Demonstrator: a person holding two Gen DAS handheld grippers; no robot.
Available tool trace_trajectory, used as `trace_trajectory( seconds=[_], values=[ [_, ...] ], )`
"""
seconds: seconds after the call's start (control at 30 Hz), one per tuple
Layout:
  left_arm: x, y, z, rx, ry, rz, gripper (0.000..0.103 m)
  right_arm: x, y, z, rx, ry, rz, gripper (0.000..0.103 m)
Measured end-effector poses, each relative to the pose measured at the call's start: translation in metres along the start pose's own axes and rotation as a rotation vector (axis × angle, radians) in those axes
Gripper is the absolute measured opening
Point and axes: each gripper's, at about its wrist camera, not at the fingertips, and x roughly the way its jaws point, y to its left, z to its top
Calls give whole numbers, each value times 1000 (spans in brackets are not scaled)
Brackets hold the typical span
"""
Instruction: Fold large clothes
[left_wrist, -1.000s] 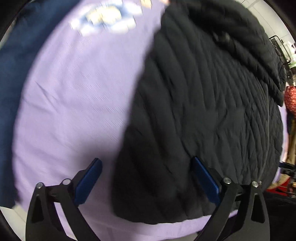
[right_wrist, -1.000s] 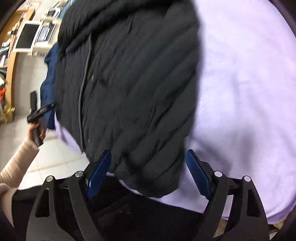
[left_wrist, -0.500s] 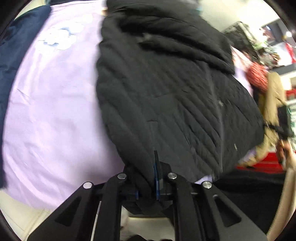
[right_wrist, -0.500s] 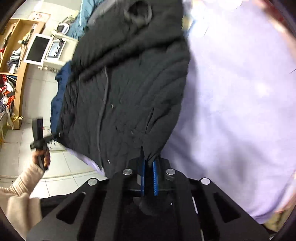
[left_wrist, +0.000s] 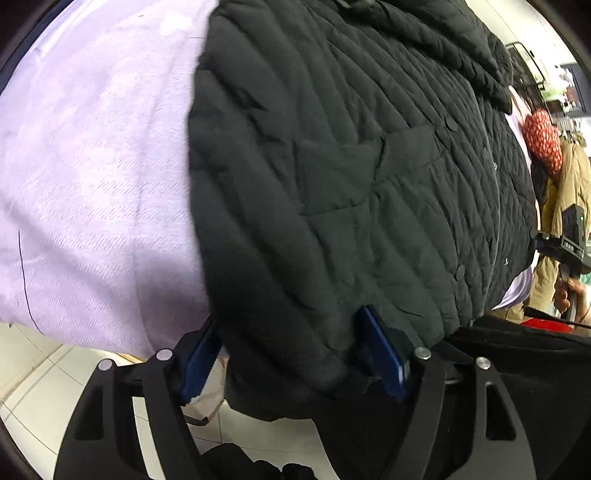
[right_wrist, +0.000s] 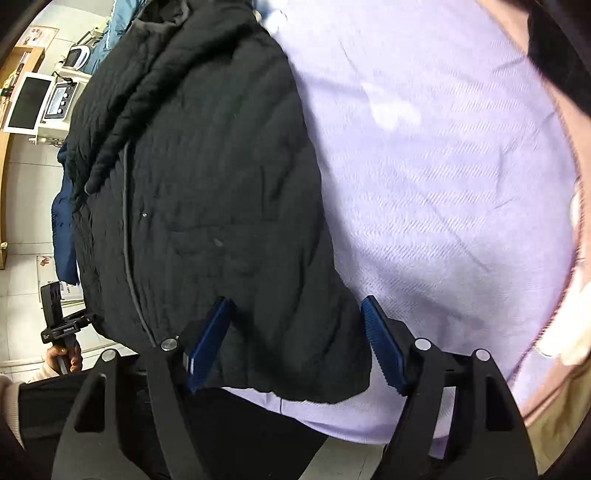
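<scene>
A black quilted jacket (left_wrist: 351, 177) lies on a lilac sheet (left_wrist: 92, 177), its hem at the near edge. My left gripper (left_wrist: 291, 354) is open, blue pads either side of the hem's left corner, which hangs between them. In the right wrist view the jacket (right_wrist: 207, 192) lies left of centre on the sheet (right_wrist: 443, 184). My right gripper (right_wrist: 295, 343) is open around the hem's right corner. The jacket's zip (right_wrist: 127, 236) runs up the left side.
A dark blue garment (right_wrist: 62, 229) hangs off the far left edge of the bed. A monitor and small devices (right_wrist: 40, 99) stand on a shelf at the left. White tiled floor (left_wrist: 44, 384) lies below the near edge. The other hand-held gripper (right_wrist: 59, 325) shows at lower left.
Both grippers were shut on the jacket's hem corners half a second ago and have now opened. The jacket has been pulled towards the near edge and lies flatter.
</scene>
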Motion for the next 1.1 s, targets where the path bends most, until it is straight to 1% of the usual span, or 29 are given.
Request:
trace_trajectory(
  seconds=[0.03, 0.07, 0.1, 0.13, 0.17, 0.2, 0.23, 0.27, 0.33, 0.37, 0.43, 0.5, 0.53, 0.57, 0.6, 0.63, 0.67, 0.73, 0.77, 0.8, 0.83, 0.87, 0.9, 0.93, 1.0, 1.03, 1.1],
  values=[
    [2, -3, 2, 9, 0, -4, 56, -1, 1, -2, -9, 8, 8, 59],
    [0, -8, 2, 20, 3, 4, 45, -2, 6, -3, -30, 15, 6, 53],
    [-2, -11, 3, 26, 1, 11, 39, -6, 9, -5, -39, 23, 25, 30],
    [-9, -16, 3, 35, -9, 7, 27, -12, 10, -7, -29, 21, 57, 20],
    [-16, -16, 4, 37, -19, -1, 19, -20, 12, -9, -17, 11, 85, 18],
    [-27, -19, 6, 37, -36, -19, 18, -29, 14, -7, -12, -2, 121, 14],
    [-38, -18, 6, 39, -51, -36, 16, -46, 25, -4, -25, -25, 177, 12],
    [-54, -23, 8, 42, -82, -77, 15, -59, 30, 1, -44, -43, 212, 11],
    [-86, -32, 19, 39, -156, -146, 14, -88, 55, 15, -74, -90, 299, 10],
    [-107, -36, 30, 34, -205, -181, 14, -105, 68, 28, -79, -118, 346, 10],
    [-140, -43, 53, 49, -288, -209, 13, -130, 89, 56, -87, -170, 423, 9],
    [-178, -50, 89, 95, -397, -195, 13, -155, 108, 96, -107, -239, 488, 9],
    [-190, -49, 102, 104, -429, -194, 13, -164, 114, 119, -106, -266, 515, 9],
    [-206, -46, 123, 109, -472, -194, 13, -167, 120, 136, -100, -282, 531, 8],
    [-219, -41, 145, 107, -510, -190, 13, -171, 123, 160, -86, -302, 544, 8],
    [-219, -48, 165, 103, -528, -182, 12, -175, 123, 186, -59, -324, 548, 8],
    [-226, -37, 194, 83, -550, -166, 12, -174, 121, 204, -28, -338, 548, 8],
    [-227, -21, 232, 34, -566, -137, 12, -169, 105, 255, 77, -365, 546, 8],
    [-223, -7, 257, -24, -561, -130, 12, -163, 98, 276, 134, -380, 529, 8],
    [-214, 7, 281, -92, -554, -125, 12, -155, 92, 294, 176, -392, 504, 8],
    [-206, 15, 297, -129, -545, -111, 12, -145, 90, 314, 209, -405, 456, 8],
    [-193, 29, 316, -180, -516, -87, 12, -137, 90, 326, 232, -418, 420, 8],
    [-182, 40, 328, -215, -493, -69, 12, -126, 90, 339, 256, -430, 378, 8],
    [-163, 50, 342, -254, -455, -40, 12, -116, 93, 351, 264, -428, 344, 8],
    [-133, 66, 353, -317, -386, -22, 12, -85, 92, 366, 285, -409, 237, 8],
    [-126, 74, 355, -343, -372, -21, 13, -70, 92, 371, 288, -395, 199, 8],
    [-111, 77, 359, -396, -378, -27, 15, -53, 93, 377, 261, -387, 132, 9]
  ],
)
